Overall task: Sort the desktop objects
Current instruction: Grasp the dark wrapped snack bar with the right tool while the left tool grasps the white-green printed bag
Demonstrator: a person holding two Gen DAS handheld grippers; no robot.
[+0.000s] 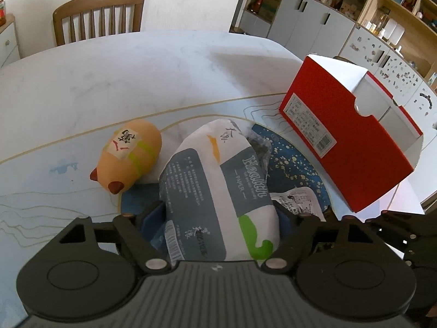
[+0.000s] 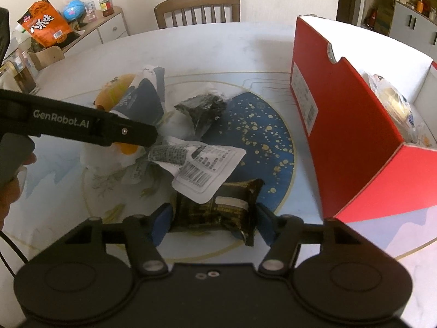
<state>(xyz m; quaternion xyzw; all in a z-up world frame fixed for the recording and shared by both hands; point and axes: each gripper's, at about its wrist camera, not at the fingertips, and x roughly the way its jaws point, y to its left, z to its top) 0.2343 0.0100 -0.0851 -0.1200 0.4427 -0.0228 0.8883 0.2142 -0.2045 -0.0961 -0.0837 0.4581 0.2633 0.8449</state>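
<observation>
Two tools work over the pale marble-patterned desk (image 1: 123, 76). The left tool (image 1: 218, 216) has its blue-padded fingers (image 1: 148, 218) pressed against both sides of a soft white-and-grey tissue pack printed "Health" (image 1: 218, 180), which bulges between them; whether the pack is lifted clear of the desk is hard to judge from this angle. Just left of the pack lies an orange rubber pig toy with yellow-green stripes and a paper label (image 1: 129, 154), touching the desk on its side. Behind the pack a dark crinkled packet (image 1: 259, 147) shows at its edge.

The right tool (image 2: 211, 222) grips a dark, gold-patterned foil sachet (image 2: 218, 213) between its blue pads (image 2: 161, 225), the sachet resting low over the round blue gold-speckled mat (image 2: 262, 136). A white flat pouch with a barcode (image 2: 203, 168) overlaps the sachet's far end. To the right stands an open red cardboard box with a white interior (image 2: 352, 136), already containing some clear-wrapped items (image 2: 393, 101). A wooden slat-back chair (image 2: 198, 8) sits beyond the desk.
</observation>
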